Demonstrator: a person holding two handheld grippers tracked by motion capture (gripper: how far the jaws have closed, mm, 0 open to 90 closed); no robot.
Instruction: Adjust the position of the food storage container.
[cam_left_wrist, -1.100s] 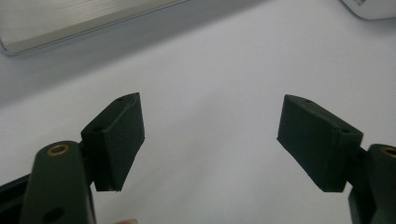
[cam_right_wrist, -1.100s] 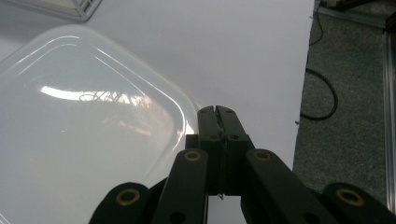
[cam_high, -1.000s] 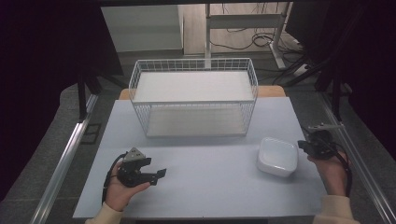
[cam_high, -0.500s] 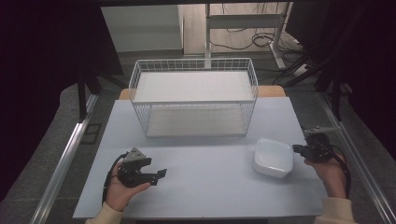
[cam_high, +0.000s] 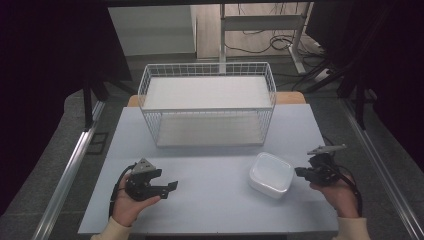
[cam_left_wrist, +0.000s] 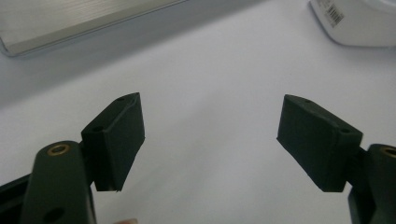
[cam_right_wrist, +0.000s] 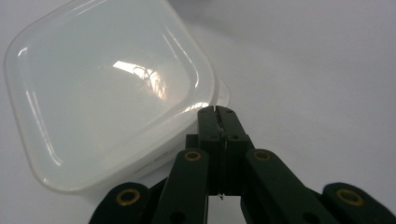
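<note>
Since a second ago the white box (cam_high: 271, 175) has slid left across the table (cam_high: 210, 210), away from the right edge and toward the middle, and it now sits turned a little. My right gripper (cam_high: 301, 172) has followed it in from the right and its tips are at the box's right edge. My left gripper (cam_high: 171, 186) has not moved; it rests low on the left of the table, well apart from the box.

In the right gripper view my right gripper (cam_right_wrist: 217, 112) has its jaws pressed flat together with nothing between them, the closed tips touching or just short of the box (cam_right_wrist: 107, 88) rim; I cannot tell which. In the left gripper view my left gripper (cam_left_wrist: 210, 135) is spread wide, holding nothing, bare table (cam_left_wrist: 205, 74) between its jaws, and a corner of the box (cam_left_wrist: 355, 23) shows at the top right.

By count: one box, one wire basket (cam_high: 207, 102) at the back of the table, two grippers, two hands. The basket stands empty-looking on the table, apart from the box.
</note>
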